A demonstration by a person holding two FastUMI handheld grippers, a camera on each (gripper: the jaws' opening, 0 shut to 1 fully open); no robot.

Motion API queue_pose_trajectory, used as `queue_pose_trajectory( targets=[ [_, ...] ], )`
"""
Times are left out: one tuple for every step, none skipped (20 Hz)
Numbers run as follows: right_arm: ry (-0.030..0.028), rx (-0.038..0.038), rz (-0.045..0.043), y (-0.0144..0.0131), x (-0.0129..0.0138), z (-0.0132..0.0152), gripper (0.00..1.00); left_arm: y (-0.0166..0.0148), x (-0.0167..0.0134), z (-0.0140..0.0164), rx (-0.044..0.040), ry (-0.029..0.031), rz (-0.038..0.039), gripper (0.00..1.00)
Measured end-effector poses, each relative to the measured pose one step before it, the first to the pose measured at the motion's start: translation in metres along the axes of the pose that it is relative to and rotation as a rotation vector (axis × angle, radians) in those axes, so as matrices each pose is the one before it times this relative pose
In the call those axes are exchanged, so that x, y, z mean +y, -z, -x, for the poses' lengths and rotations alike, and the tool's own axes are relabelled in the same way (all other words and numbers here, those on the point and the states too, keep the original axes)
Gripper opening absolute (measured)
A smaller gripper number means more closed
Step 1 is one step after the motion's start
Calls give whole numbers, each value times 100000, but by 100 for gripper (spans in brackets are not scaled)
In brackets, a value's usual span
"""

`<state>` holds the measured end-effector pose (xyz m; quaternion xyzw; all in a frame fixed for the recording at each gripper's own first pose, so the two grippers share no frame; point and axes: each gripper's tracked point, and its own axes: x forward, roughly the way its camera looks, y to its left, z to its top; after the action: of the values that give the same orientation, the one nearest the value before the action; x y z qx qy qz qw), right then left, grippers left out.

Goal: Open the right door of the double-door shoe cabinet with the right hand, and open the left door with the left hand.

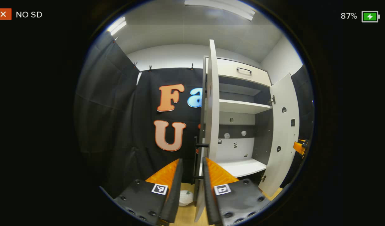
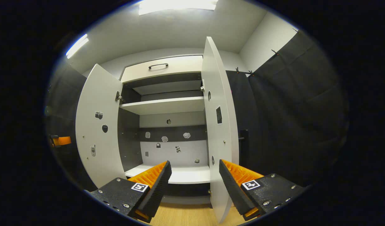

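Both doors of shoe cabinet (image 2: pixel 167 106) swung open. Left gripper (image 1: pixel 192 166) fingers parted, straddling left door (image 1: pixel 211 103) edge and handle (image 1: pixel 197 160), not clamping. Right gripper (image 2: pixel 195 169) spread wide, right door (image 2: pixel 216 125) edge between fingers, no grip.

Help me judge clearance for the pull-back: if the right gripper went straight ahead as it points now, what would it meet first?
Probably nothing at first: the right gripper is open and aims into the open cabinet, so it would likely reach the lower shelf. Its right-hand finger sits near the right door edge, which may catch; depth is unclear.
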<state>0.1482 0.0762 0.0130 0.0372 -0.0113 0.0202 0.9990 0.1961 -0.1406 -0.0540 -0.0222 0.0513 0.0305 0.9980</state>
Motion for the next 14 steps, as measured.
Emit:
queue_pose_trajectory(
  targets=[
    [-152, 164, 173, 42, 70, 135, 93, -310, -252, 184, -221, 835, -744, 39],
    [-29, 108, 124, -113, 17, 51, 93, -10, 120, 194, 332, -518, -402, 44],
    [41, 131, 27, 1, -48, 150, 93, 143, -25, 413, 369, 84, 257, 43],
    [-190, 107, 120, 15, 15, 126, 93, -34, -23, 325, 29, -169, 437, 47],
    [-186, 232, 82, 21, 115, 83, 93, -47, -13, 276, 47, -4, 244, 49],
    [-288, 445, 64, 58, 111, 89, 93, 4, 17, 254, 446, -167, -232, 51],
    [-451, 312, -23, 50, 114, 154, 93, 124, 77, 399, 498, -336, -15, 55],
    [-490, 170, -17, -38, 88, 198, 93, 41, -50, 471, -41, 120, 657, 60],
    [-230, 35, 160, 73, 84, 93, 93, -31, -96, 349, -87, 165, 706, 65],
    [32, -18, 414, 84, 6, -37, 93, 15, 101, 197, -74, -308, 586, 71],
    [122, -51, 659, 133, -50, -20, 93, 64, 34, 108, 132, -236, 937, 77],
    [164, 363, 642, 194, -126, -101, 93, 126, 159, 270, 210, -1112, 1018, 83],
    [-295, 999, 623, 315, -13, -76, 93, 12, 179, 82, 64, -1210, 554, 83],
    [-698, 892, 290, 218, 115, -153, 93, 34, 216, 29, 442, -1686, -52, 82]
  ],
)
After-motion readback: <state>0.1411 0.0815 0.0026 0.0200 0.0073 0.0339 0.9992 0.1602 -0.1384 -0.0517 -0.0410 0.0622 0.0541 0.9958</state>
